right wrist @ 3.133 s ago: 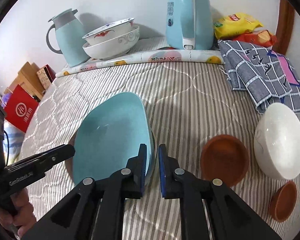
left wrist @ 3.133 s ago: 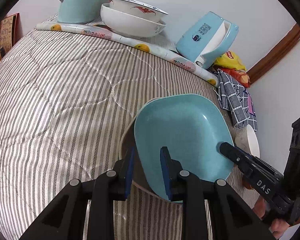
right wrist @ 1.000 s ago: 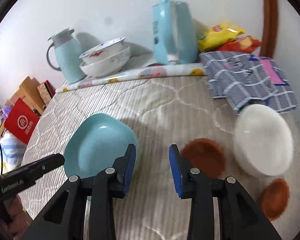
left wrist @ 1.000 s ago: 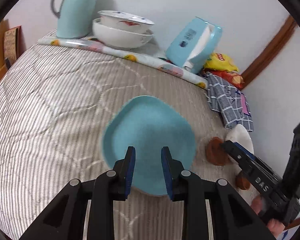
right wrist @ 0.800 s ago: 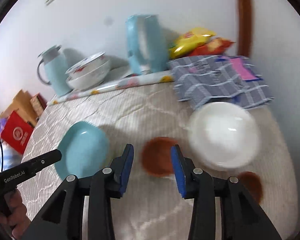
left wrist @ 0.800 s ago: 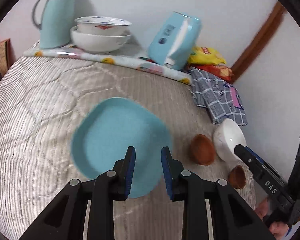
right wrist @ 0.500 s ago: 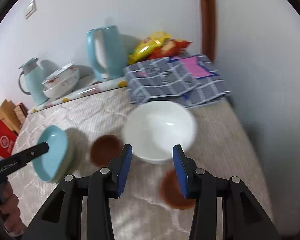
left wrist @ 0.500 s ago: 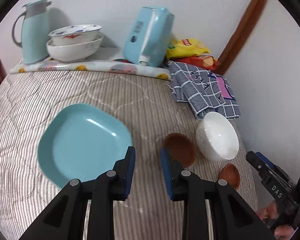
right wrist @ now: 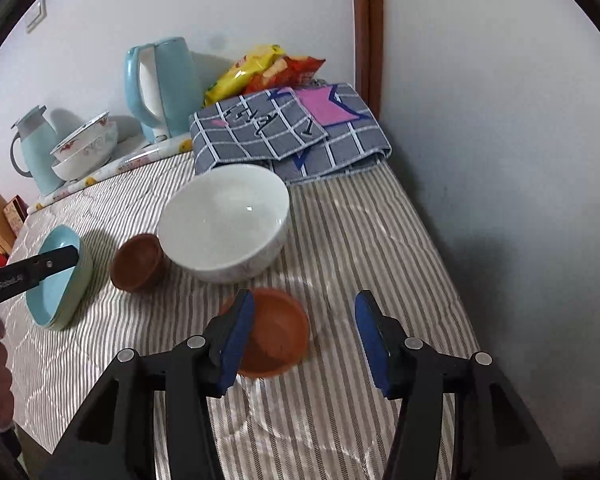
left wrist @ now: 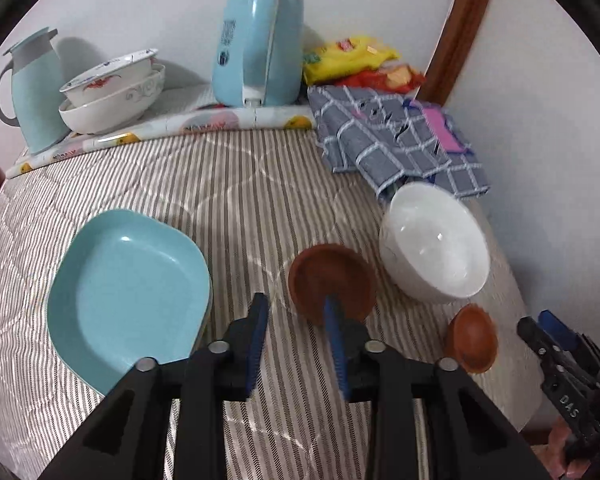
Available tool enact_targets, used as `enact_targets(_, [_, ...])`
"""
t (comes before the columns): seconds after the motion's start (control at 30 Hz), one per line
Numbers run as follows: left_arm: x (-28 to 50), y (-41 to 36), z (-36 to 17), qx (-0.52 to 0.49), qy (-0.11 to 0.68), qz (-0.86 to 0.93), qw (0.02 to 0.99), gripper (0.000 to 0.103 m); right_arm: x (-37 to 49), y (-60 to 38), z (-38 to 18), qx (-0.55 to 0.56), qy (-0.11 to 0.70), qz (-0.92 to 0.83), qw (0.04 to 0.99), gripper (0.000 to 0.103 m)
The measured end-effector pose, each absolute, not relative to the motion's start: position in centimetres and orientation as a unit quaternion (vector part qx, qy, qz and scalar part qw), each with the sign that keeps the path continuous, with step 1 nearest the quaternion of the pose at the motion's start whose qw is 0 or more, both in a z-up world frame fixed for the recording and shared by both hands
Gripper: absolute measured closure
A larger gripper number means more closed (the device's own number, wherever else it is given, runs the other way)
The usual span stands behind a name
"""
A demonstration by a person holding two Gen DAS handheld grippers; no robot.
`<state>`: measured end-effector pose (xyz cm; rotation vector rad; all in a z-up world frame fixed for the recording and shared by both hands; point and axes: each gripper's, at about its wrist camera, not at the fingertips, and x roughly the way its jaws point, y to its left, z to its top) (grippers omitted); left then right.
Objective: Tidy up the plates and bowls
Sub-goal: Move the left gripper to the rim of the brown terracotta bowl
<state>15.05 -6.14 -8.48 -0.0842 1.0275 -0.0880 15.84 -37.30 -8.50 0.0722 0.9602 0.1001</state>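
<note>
Now my right claw [right wrist: 304,336], jaws just widening and empty, hovers over the small brown dish [right wrist: 274,332] near the white bowl [right wrist: 224,222].

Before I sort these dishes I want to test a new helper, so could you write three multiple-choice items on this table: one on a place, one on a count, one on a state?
1. Where does the white bowl stand?
A. Just in front of the checked cloth
B. On the blue plate
C. Beside the jug

2. How many small brown dishes lie on the striped cover?
A. One
B. Two
C. Four

3. How is the right tool?
A. Shut on the white bowl
B. Open, holding nothing
C. Shut on the blue plate

Answers:
1 A, its far rim nearly meets the cloth's edge.
2 B, the darker brown dish left of the bowl, the lighter brown dish in front of it.
3 B, its jaws stand wide above the lighter dish, one pad in front of its left rim.
</note>
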Motion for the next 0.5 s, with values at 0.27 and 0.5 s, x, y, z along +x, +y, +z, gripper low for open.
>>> enact_targets(0.27, [15.0,-7.0,-9.5,-0.041,0.493,-0.043,0.868,0.069,15.9,-38.0,-9.9,0.045,0.475,0.050,0.877,0.051])
enact_targets(0.5, [15.8,-7.3,-11.1,-0.057,0.505,-0.041,0.860,0.069,16.5,-38.3,-11.4,0.050,0.489,0.055,0.869,0.051])
